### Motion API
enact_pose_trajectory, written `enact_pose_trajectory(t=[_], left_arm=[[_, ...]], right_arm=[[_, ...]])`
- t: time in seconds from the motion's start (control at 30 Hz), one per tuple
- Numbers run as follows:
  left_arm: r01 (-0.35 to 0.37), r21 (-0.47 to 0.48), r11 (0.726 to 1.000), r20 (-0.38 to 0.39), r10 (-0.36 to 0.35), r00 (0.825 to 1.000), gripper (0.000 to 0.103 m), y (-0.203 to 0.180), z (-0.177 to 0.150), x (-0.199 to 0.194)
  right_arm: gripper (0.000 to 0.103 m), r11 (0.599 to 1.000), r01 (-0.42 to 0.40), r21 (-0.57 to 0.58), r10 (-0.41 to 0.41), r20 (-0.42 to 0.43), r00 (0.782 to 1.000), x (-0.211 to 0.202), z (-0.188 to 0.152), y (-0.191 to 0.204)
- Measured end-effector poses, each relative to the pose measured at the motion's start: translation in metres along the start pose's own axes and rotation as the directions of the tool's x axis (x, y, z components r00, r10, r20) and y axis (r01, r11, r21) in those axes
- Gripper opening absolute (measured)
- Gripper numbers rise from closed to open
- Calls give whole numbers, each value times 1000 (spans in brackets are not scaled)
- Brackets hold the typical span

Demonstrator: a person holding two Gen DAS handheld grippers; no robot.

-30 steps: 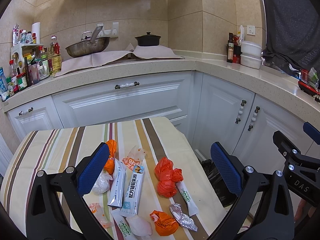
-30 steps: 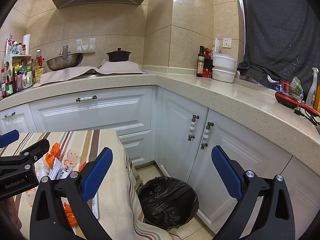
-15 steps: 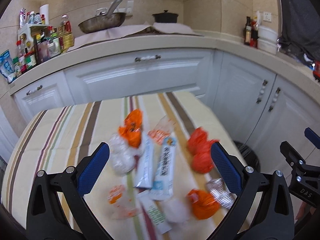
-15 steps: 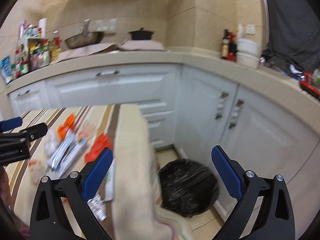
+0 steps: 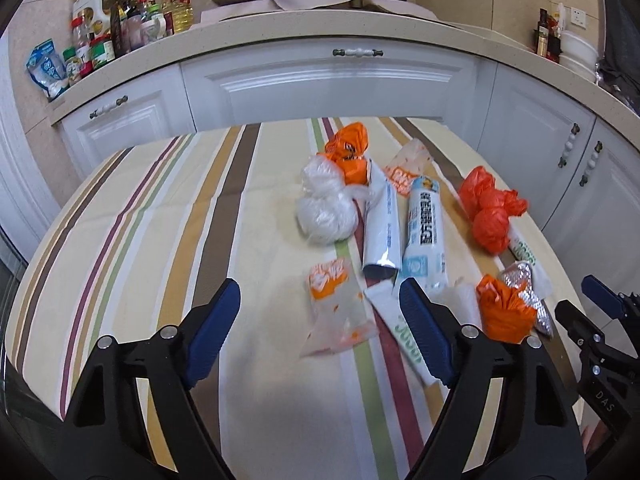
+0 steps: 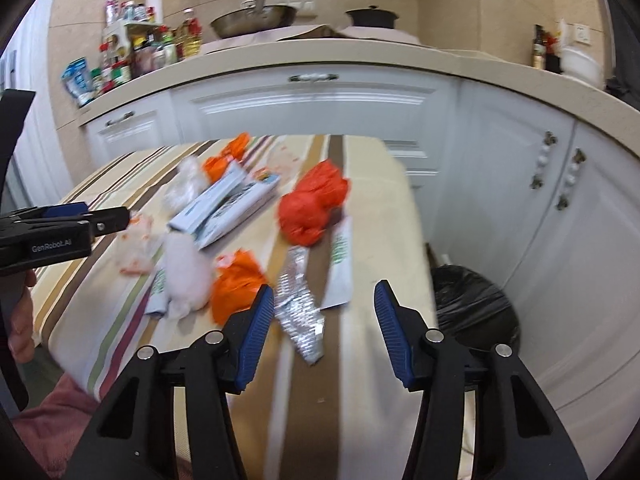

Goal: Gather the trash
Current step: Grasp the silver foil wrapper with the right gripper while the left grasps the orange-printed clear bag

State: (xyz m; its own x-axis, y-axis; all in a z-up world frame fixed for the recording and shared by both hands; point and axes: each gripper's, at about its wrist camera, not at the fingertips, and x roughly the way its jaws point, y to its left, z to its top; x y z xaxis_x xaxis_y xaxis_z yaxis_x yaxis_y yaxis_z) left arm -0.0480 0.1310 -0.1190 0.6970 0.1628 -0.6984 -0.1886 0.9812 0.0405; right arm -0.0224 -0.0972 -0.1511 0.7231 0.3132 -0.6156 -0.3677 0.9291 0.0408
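Right wrist: left gripper (image 6: 120,216) reads "GenRobot.AI", jaws closing, empty.

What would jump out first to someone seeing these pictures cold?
Probably the bright litter on the striped tablecloth: orange plastic bags, a white crumpled bag and long wrappers clustered toward its right side. Next, the two blue-padded grippers, left gripper and right gripper, both closing with nothing gripped. A black-lined bin waits on the floor beside the table.
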Motion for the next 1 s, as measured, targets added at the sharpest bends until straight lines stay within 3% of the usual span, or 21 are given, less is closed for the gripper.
enact_pose_trajectory(t=[0.23, 0.5, 0.7, 0.77, 0.9, 0.97, 1.0], left_arm=[[24, 4, 1000, -32, -24, 999, 73, -2, -14, 5], [24, -12, 1000, -59, -24, 998, 71, 4, -21, 16], [22, -4, 1000, -52, -23, 998, 69, 2, -21, 26], [27, -2, 1000, -61, -28, 998, 56, 2, -21, 32], [35, 4, 999, -76, -35, 997, 42, 1, -22, 42], [39, 20, 999, -82, -38, 996, 29, -1, -24, 44], [44, 24, 999, -86, -41, 995, 29, -1, -24, 45]], right_arm=[[39, 999, -23, -47, 21, -43, 999, 12, -10, 16], [19, 998, -47, -43, 44, -64, 997, 19, -14, 15], [17, 998, -48, -45, 45, -58, 997, 19, -14, 14], [13, 998, -46, -48, 44, -52, 998, 18, -14, 14], [10, 998, -39, -49, 37, -45, 998, 17, -14, 14], [10, 998, -38, -46, 36, -43, 998, 17, -14, 13], [10, 998, -36, -46, 34, -42, 999, 17, -15, 13]])
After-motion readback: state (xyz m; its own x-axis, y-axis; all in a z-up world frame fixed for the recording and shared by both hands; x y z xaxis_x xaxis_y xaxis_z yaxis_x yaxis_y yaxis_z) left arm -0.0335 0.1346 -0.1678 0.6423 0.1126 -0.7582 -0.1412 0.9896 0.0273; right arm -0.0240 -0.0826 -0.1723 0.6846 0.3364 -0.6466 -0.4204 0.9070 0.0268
